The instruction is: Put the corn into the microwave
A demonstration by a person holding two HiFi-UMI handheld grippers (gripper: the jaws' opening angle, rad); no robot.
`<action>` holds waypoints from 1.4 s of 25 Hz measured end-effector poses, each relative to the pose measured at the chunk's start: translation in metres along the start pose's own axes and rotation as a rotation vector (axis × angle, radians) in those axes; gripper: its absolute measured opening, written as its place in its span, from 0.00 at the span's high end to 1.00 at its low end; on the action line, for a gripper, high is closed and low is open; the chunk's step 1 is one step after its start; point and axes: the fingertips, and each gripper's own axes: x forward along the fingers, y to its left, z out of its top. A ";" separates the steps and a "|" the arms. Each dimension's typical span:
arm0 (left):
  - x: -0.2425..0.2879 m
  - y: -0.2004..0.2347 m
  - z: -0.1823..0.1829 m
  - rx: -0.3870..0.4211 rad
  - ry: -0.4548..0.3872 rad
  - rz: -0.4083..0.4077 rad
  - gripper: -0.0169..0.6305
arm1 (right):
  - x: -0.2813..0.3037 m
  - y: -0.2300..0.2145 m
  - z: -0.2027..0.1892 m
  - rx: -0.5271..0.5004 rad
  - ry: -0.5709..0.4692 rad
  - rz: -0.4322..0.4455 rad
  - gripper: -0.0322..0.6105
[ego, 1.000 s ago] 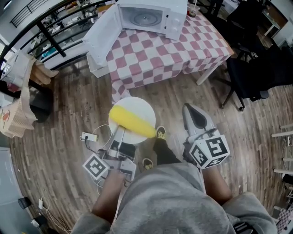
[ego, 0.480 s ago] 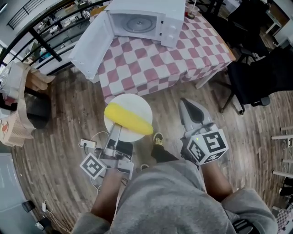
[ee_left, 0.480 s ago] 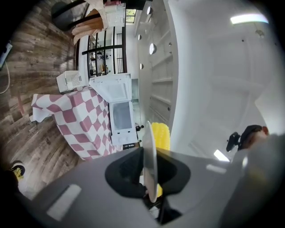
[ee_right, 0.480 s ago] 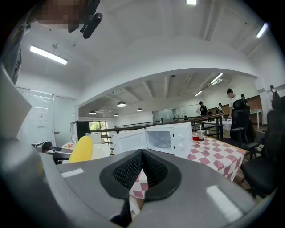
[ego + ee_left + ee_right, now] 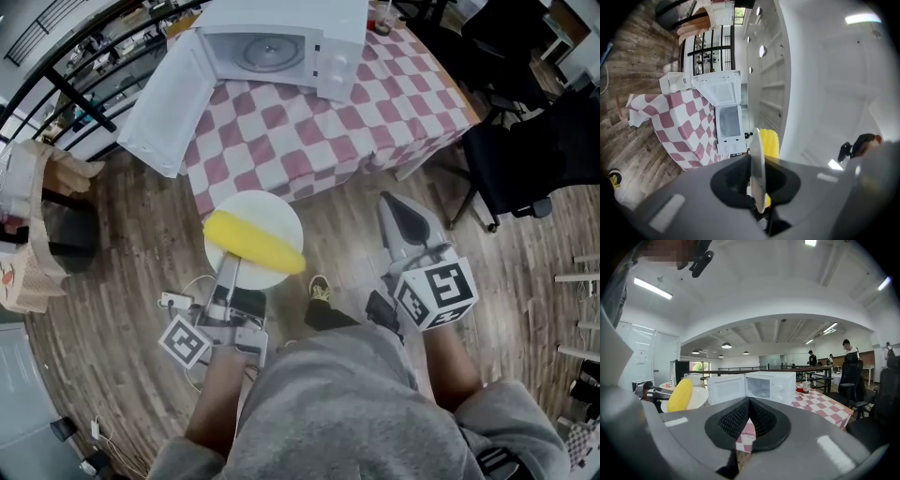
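1. The left gripper point(image 5: 228, 272) has its jaws clamped on the rim of a white plate point(image 5: 270, 210).
2. The corn point(image 5: 253, 242) lies across the plate, which is above the wooden floor point(image 5: 131, 244) and near the table edge.
3. The right gripper point(image 5: 394, 206) has its jaws closed together with nothing between them.
4. The microwave point(image 5: 281, 42) stands on the checkered table point(image 5: 309, 122) with its door point(image 5: 169, 103) swung open.

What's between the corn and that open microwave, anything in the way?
Nothing blocks it. In the head view, between the corn on its plate and the microwave lies just the checked tablecloth, bare along that stretch.
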 end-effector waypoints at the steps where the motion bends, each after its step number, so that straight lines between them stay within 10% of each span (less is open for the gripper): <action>1: 0.002 0.000 0.001 -0.001 -0.002 0.000 0.92 | 0.002 -0.002 0.000 0.000 0.001 0.003 0.95; 35: 0.051 -0.002 -0.004 0.024 -0.060 -0.010 0.92 | 0.047 -0.013 -0.006 0.008 -0.008 0.130 0.95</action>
